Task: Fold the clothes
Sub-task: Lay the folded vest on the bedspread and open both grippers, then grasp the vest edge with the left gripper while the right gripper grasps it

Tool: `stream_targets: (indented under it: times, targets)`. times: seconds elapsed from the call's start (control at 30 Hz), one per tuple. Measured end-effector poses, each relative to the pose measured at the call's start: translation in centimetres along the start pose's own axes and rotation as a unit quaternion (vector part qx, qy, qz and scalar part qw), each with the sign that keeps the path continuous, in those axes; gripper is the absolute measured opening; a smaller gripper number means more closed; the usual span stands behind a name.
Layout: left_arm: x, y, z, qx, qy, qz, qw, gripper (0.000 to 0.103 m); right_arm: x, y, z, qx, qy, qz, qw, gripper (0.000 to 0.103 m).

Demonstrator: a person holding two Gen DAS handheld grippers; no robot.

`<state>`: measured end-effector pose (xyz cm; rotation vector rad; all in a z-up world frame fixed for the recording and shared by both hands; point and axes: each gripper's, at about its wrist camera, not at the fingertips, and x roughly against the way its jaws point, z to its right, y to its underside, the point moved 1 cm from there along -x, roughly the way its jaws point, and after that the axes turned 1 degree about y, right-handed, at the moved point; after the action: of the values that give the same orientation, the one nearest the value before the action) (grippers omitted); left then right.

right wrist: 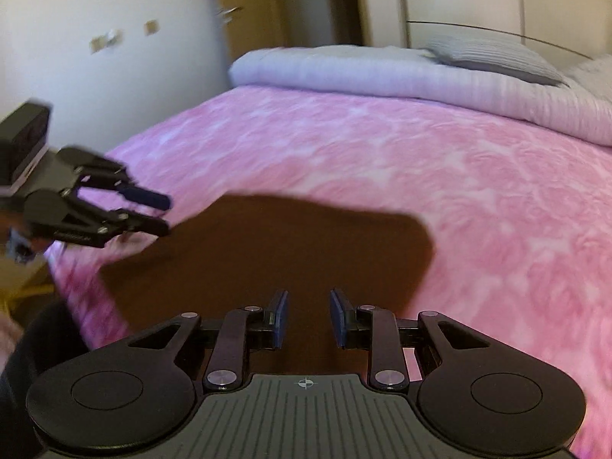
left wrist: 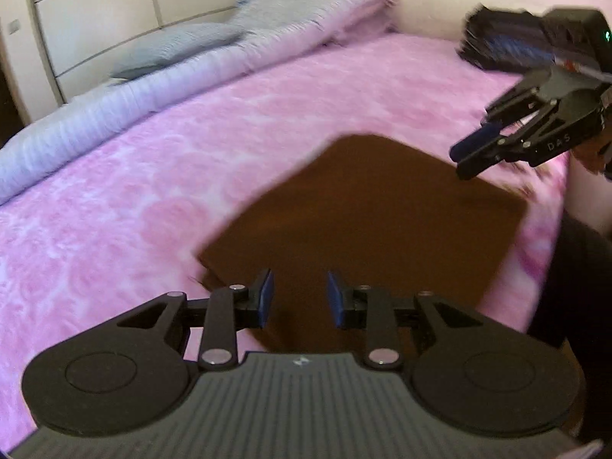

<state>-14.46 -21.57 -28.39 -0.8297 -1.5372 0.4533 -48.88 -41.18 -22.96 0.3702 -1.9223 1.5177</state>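
A folded brown cloth (left wrist: 367,225) lies flat near the bed (left wrist: 114,199) edge; the left gripper (left wrist: 300,298) and right gripper (right wrist: 309,317) hover above it, fingers parted, empty.

Motion blur smears the brown garment's (left wrist: 363,222) edges, and the dark stack (left wrist: 497,46) beyond is unreadable.

brown garment (left wrist: 367,225) lies folded flat on the pink bedspread (left wrist: 160,176).

You saw one legible marking: the letters "DAS" stood on the side of the right gripper (left wrist: 464,157), in the left wrist view.
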Motion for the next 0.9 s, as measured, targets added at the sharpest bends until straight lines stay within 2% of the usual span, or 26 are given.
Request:
stream_targets:
  times: [0.07, 0.13, 0.2, 0.27, 0.37, 0.47, 0.53, 0.6, 0.63, 0.7, 0.73, 0.77, 0.8, 0.83, 0.87, 0.9]
  targets:
    - [-1.2, 1.3, 0.6, -0.004, -0.013, -0.015, 0.9998, 0.027, -0.3, 1.6, -0.9, 0.005, 0.001, -0.013, 1.0, 0.028]
    - [-1.8, 2.1, 0.1, 0.019, -0.014, -0.002, 0.9997, 0.029, -0.3, 2.7, -0.9, -0.01, 0.014, -0.013, 1.0, 0.028]
    - [-1.4, 2.0, -0.7, 0.051, -0.019, 0.004, 0.9985, 0.03, 0.6, 2.7, -2.0, 0.013, 0.015, -0.002, 1.0, 0.028]
    - [-0.3, 1.6, -1.1, 0.056, -0.039, 0.01, 0.9977, 0.028, 1.6, 2.7, -3.3, 0.043, 0.014, 0.009, 0.999, 0.028]
    - [2.6, 1.7, -0.6, 0.017, -0.055, 0.027, 0.998, 0.03, 2.9, 2.7, -5.5, 0.099, 0.014, 0.023, 0.995, 0.031]
    - [5.5, 2.8, 1.3, -0.074, -0.039, 0.04, 0.9957, 0.036, 2.5, 3.8, -9.0, 0.209, 0.017, 0.018, 0.978, 0.036]
    - [6.4, 3.8, 3.4, -0.15, -0.035, 0.035, 0.9874, 0.039, 1.4, 4.7, -10.9, 0.275, 0.019, 0.008, 0.961, 0.037]
    - [5.8, 4.8, 5.6, -0.231, -0.053, 0.015, 0.9715, 0.039, -0.2, 5.6, -12.3, 0.33, 0.031, -0.004, 0.944, 0.038]
    - [5.3, 5.3, 6.4, -0.262, -0.063, 0.006, 0.9631, 0.039, -1.0, 5.9, -12.8, 0.349, 0.036, -0.009, 0.936, 0.038]
    - [4.0, 5.5, 7.4, -0.294, -0.079, -0.007, 0.9525, 0.037, -2.3, 6.1, -13.5, 0.368, 0.038, -0.018, 0.929, 0.037]
    - [3.3, 5.5, 7.6, -0.304, -0.084, -0.012, 0.9489, 0.036, -2.8, 6.2, -13.6, 0.373, 0.041, -0.022, 0.926, 0.037]
    - [2.6, 5.4, 7.6, -0.311, -0.089, -0.014, 0.9462, 0.031, -3.2, 6.2, -13.7, 0.378, 0.044, -0.026, 0.924, 0.037]
    - [2.1, 5.4, 7.6, -0.316, -0.091, -0.019, 0.9441, 0.019, -3.7, 6.1, -13.5, 0.377, 0.047, -0.03, 0.924, 0.037]
    - [1.5, 5.2, 7.5, -0.323, -0.093, -0.025, 0.9416, 0.013, -4.0, 5.9, -13.2, 0.369, 0.049, -0.033, 0.928, 0.035]
    - [1.3, 5.0, 7.4, -0.332, -0.098, -0.025, 0.9378, 0.011, -4.2, 5.8, -12.8, 0.359, 0.049, -0.034, 0.931, 0.031]
    - [1.2, 4.8, 7.4, -0.343, -0.105, -0.022, 0.9333, 0.009, -4.3, 5.6, -12.4, 0.348, 0.05, -0.036, 0.935, 0.022]
